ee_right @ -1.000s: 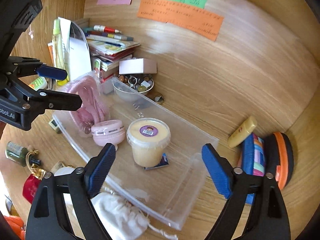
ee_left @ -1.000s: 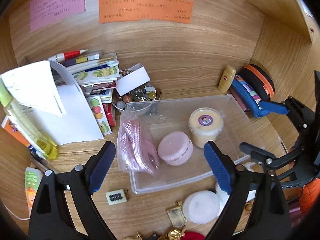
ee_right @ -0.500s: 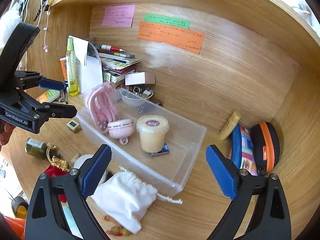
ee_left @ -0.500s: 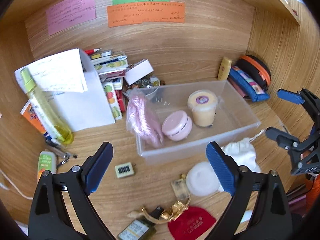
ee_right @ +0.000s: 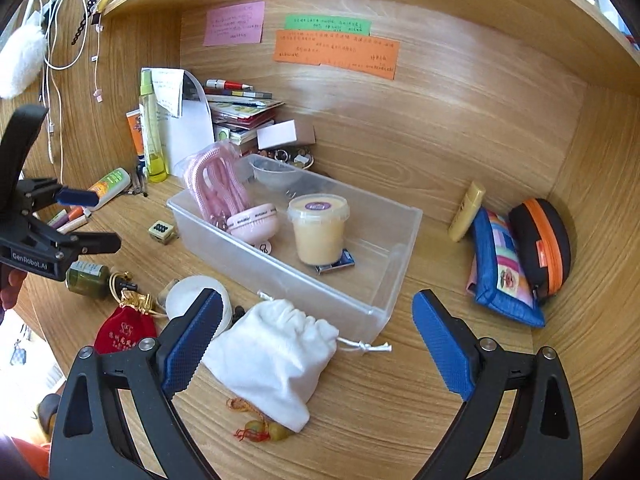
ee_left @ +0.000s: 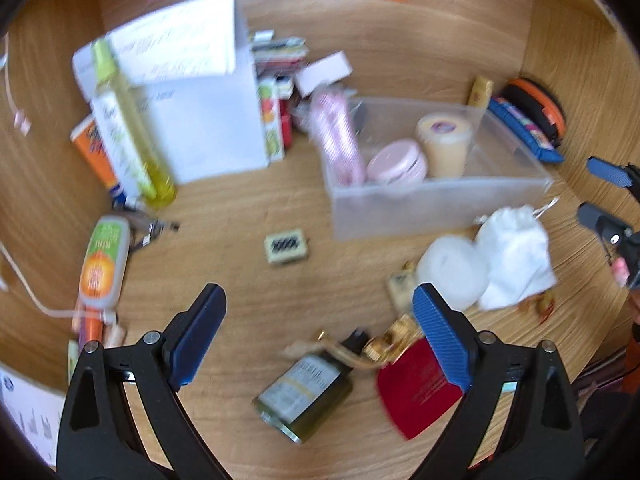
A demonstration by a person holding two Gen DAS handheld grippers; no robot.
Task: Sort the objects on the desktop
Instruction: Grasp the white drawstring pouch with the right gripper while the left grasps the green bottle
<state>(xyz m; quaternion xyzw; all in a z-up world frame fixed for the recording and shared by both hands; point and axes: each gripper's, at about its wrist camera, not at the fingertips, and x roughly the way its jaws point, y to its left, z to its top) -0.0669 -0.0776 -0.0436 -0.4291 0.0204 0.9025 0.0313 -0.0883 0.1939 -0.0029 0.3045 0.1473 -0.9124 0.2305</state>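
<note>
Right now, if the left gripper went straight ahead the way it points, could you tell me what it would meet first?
Most likely the bare wooden desk, just short of the small cream block with dark dots. The left gripper is open and empty, angled down; the view is blurred, so depth is uncertain.

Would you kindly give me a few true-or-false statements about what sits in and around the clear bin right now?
1. The yellow tub stands upright inside the clear bin. True.
2. The white pouch lies inside the bin. False: it lies on the desk in front of it.
3. The right gripper is open and holds nothing. True.
4. The green bottle stands upright. False: it lies on its side.
5. The left gripper grips the red pouch. False: it is open.
</note>
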